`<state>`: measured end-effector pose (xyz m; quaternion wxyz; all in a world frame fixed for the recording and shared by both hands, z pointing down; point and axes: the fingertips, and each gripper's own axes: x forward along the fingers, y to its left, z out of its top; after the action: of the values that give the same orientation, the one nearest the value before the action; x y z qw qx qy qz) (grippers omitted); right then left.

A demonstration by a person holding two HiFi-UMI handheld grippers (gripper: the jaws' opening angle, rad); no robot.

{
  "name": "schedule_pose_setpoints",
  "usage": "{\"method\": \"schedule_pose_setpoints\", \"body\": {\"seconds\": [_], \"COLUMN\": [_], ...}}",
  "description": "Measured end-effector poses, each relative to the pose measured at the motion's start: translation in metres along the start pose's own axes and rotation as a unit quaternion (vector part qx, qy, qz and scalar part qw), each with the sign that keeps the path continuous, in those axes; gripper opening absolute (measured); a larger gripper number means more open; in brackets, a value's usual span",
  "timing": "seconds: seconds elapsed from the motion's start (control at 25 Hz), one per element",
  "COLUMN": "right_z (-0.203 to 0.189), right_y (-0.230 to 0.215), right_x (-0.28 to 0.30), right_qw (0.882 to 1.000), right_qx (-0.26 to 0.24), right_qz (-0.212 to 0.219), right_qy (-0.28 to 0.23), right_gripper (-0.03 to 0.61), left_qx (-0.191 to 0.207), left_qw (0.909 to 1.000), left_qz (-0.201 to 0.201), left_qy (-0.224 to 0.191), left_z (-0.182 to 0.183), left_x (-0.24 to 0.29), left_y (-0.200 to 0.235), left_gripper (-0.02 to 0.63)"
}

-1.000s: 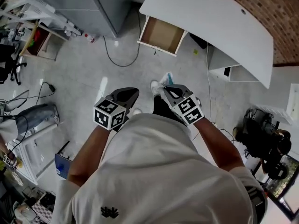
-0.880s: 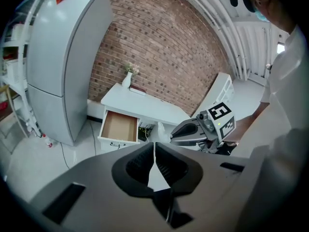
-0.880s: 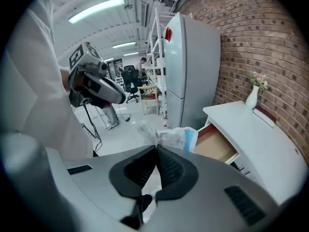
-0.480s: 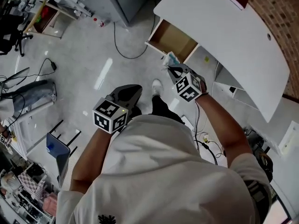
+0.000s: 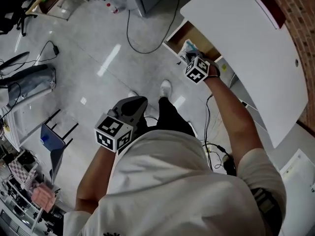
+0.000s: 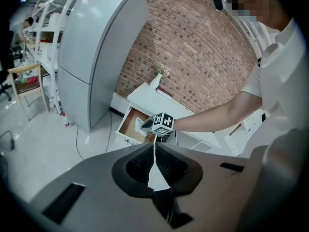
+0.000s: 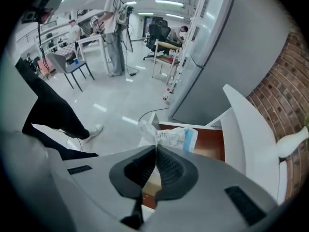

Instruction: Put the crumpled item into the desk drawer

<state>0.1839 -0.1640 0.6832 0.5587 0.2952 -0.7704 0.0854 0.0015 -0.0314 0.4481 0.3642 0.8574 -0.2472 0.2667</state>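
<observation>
Over the open drawer [image 7: 210, 149] under the white tabletop [image 5: 236, 38], we hold the crumpled wrapper [image 7: 169, 137] in our right tool [image 7: 155, 148], its jaws clamped on it. Our left tool [image 6: 154, 151] hangs low beside our body, jaws together and empty.

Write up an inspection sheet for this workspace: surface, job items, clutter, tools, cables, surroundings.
Surface: white desk, curved top.
Job's things: drawer open; crumpled item held over it, not released.
Clutter: dark red flat thing on desk.
Tools: right tool shut on crumpled item; left tool shut, empty.
Cables: black cable looped on floor; wires below desk.
Surroundings: brick wall, grey cabinet, people far off.
</observation>
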Motion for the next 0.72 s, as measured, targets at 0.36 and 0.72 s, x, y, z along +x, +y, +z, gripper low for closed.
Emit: {"method": "schedule_pose_setpoints", "body": {"seconds": [0.36, 0.72], "right_z": [-0.021, -0.027], "right_y": [-0.041, -0.055], "right_x": [0.097, 0.175], "right_qw": [0.998, 0.994], "right_qx": [-0.029, -0.07], "right_qz": [0.006, 0.01], "right_qy": [0.061, 0.089], "right_gripper": [0.029, 0.029], "left_qx": [-0.043, -0.08], "left_qw": [0.9988, 0.9959], "left_qz": [0.016, 0.035], "left_qy": [0.014, 0.023], "left_z": [-0.014, -0.035], "left_x": [0.018, 0.04], "left_y": [0.025, 0.054], "left_gripper": [0.031, 0.031]}}
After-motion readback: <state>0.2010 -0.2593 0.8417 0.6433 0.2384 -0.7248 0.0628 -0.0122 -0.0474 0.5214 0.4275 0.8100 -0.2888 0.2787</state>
